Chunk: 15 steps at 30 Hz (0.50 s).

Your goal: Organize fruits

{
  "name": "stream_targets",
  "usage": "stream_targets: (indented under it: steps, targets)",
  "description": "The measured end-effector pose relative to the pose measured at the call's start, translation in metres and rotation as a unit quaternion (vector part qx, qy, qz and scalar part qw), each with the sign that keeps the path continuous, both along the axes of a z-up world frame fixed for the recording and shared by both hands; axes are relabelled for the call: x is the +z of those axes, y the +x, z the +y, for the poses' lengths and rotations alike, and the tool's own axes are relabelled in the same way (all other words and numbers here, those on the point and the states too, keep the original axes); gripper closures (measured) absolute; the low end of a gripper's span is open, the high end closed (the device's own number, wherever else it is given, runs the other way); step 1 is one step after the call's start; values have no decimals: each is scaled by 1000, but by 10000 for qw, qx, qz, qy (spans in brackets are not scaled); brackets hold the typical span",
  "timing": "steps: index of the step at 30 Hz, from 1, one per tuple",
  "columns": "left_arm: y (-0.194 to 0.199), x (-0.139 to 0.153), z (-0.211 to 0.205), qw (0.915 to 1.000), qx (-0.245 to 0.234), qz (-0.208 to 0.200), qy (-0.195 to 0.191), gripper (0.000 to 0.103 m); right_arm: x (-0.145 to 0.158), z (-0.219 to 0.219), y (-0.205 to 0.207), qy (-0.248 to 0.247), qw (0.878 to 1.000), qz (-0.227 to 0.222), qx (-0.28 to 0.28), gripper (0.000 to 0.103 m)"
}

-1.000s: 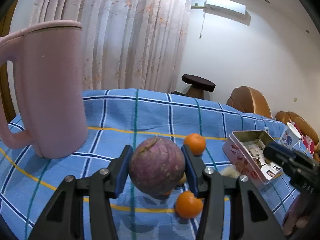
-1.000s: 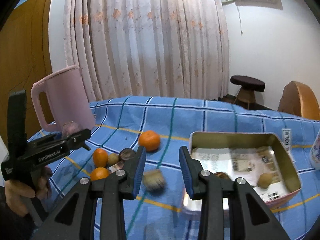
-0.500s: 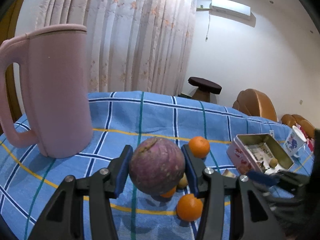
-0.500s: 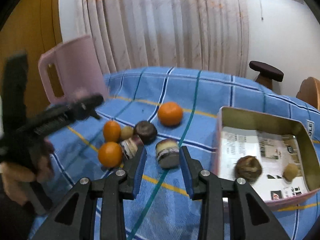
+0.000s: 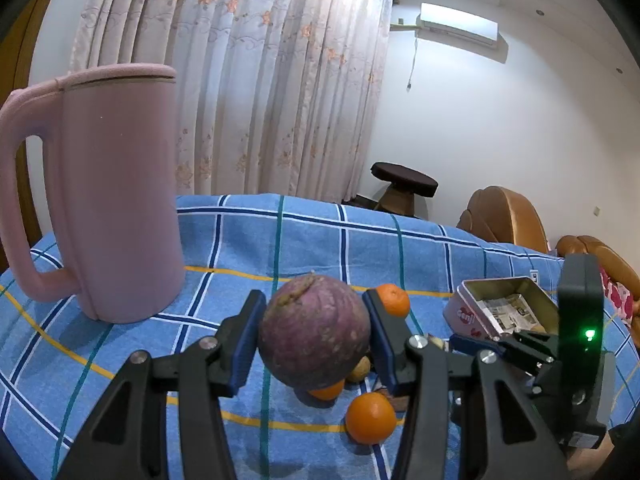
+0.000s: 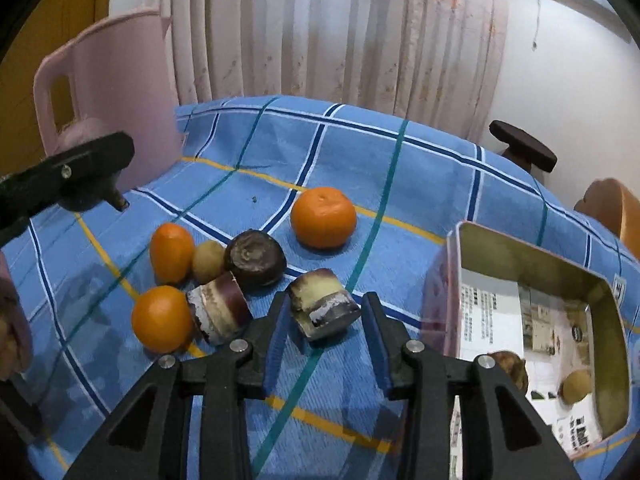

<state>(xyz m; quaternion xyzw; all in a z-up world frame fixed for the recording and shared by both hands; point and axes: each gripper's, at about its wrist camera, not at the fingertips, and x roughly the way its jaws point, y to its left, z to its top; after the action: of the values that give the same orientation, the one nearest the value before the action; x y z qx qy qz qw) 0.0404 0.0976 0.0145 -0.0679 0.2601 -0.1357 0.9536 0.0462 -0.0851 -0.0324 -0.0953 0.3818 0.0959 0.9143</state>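
Note:
My left gripper [image 5: 314,332] is shut on a round purple fruit [image 5: 314,330] and holds it above the blue checked cloth [image 5: 320,240]. In the right wrist view, my right gripper [image 6: 325,332] is low over the cloth with its jaws opening. A cut purple-and-cream cane piece [image 6: 322,310] lies between its fingers, with small gaps to the pads. A second cane piece [image 6: 219,307], a dark brown fruit [image 6: 255,257], a small yellowish fruit [image 6: 208,261] and three oranges [image 6: 323,217] [image 6: 171,253] [image 6: 162,318] lie close by.
An open metal tin [image 6: 536,264] at the right holds two small brown fruits [image 6: 510,368]. A tall pink jug [image 5: 108,200] stands at the back left. Beyond the table are a curtain, a dark stool [image 5: 404,180] and brown chairs.
My right gripper has dropped and swung left from the tin to the fruit cluster, and its jaws now straddle the cane piece, a little wider apart. The left gripper still holds the purple fruit.

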Motion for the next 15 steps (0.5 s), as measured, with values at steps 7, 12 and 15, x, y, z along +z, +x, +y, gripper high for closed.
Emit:
stream_targets:
  steps: [7, 12, 15]
  targets:
    - [1, -1, -2, 10000, 10, 41, 27, 51, -7, 9, 13, -523, 9985, 73, 169, 59]
    - [1, -1, -2, 10000, -11, 36, 22, 51, -6, 8, 16, -506, 9986, 64, 158, 61]
    - [1, 0, -2, 10000, -6, 17, 22, 51, 2, -3, 10, -114, 9999, -97, 79, 61]
